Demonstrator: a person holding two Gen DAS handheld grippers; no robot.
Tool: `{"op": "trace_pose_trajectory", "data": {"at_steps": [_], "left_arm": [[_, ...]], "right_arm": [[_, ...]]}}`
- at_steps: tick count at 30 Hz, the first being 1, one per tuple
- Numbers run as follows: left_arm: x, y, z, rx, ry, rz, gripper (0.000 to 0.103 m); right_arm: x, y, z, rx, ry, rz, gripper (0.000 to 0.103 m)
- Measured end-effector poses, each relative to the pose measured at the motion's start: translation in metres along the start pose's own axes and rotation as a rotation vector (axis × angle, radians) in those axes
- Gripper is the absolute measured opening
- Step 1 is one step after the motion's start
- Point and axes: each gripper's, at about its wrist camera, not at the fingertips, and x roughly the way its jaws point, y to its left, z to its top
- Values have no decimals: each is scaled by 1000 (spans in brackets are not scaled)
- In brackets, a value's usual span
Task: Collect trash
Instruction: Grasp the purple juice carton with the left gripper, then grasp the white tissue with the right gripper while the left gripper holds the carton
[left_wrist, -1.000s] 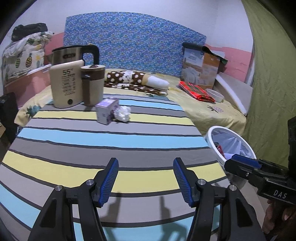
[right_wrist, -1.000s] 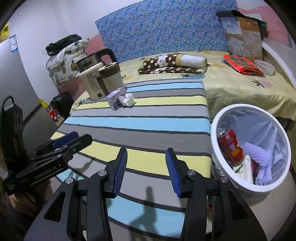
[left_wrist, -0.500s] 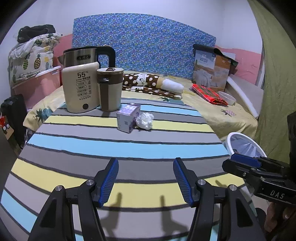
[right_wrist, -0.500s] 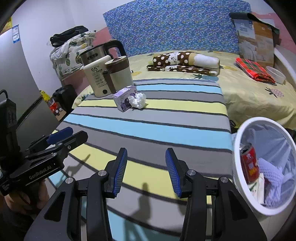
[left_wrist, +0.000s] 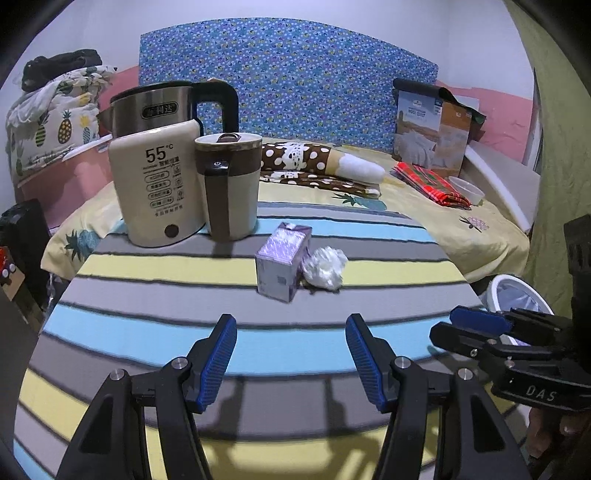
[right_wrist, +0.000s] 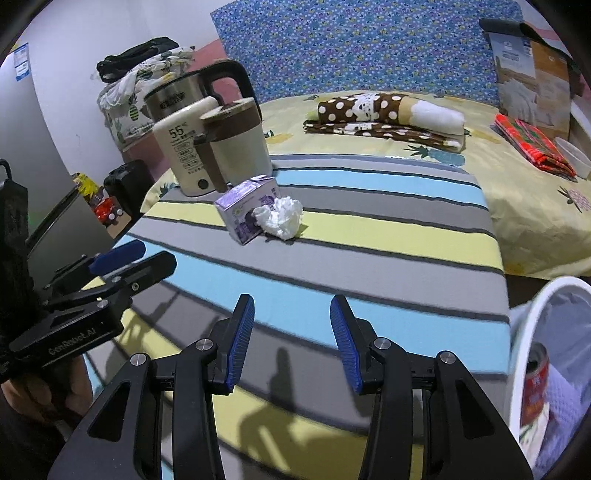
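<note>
**Ana:** Both grippers have come forward over the striped table since the earlier views, so the purple carton (left_wrist: 282, 262) and the crumpled tissue (left_wrist: 325, 267) now look larger and closer.

**Ben:** Where does the trash sit?

**Ana:** Mid-table, on the yellow stripe. The tissue touches the carton's right side. Just behind them stand a cream kettle (left_wrist: 157, 188) and a brown-banded mug (left_wrist: 229, 184), and beyond those lies a bed with a folded spotted blanket (left_wrist: 317, 166).

**Ben:** And the grippers?

**Ana:** The left gripper (left_wrist: 291, 356) has its blue pads parted about halfway, with nothing between them. The right gripper (right_wrist: 291, 341) is likewise half open and empty. Neither touches the trash yet; both hover above the near stripes.

**Ben:** Where does the trash go?

**Ana:** Into the white bin (right_wrist: 524, 332) off the table's right edge, already holding a red can (right_wrist: 535, 391) and other scraps.

**Ben:** How should the pick go?

**Ana:** My judgement: the right gripper suits the tissue, closing gently since it will compress. The left suits the carton, straddling its narrow sides. Approach low and from the front, so the kettle and mug behind are not knocked.
</note>
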Motion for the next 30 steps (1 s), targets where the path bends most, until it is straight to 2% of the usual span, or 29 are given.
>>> {"op": "trace_pose_trajectory", "data": {"at_steps": [10,17,18,19,20,30], "left_arm": [[58,7,34,60,14,-22,61],[95,13,42,71,58,-29,61],[97,14,42,74,56,-33,58],[98,14,41,79,55,-39,45],[99,13,40,83,60,-40,40],[81,29,37,25,45,-7,40]], "right_arm": [[18,-11,13,1,18,5,45],[31,-16,21,3,28,17,45],[33,-17,22,2,28,20,45],[35,-18,24,1,29,22,45],[37,-18,26,2,30,26,45],[62,-14,51,1,25,69,45]]}}
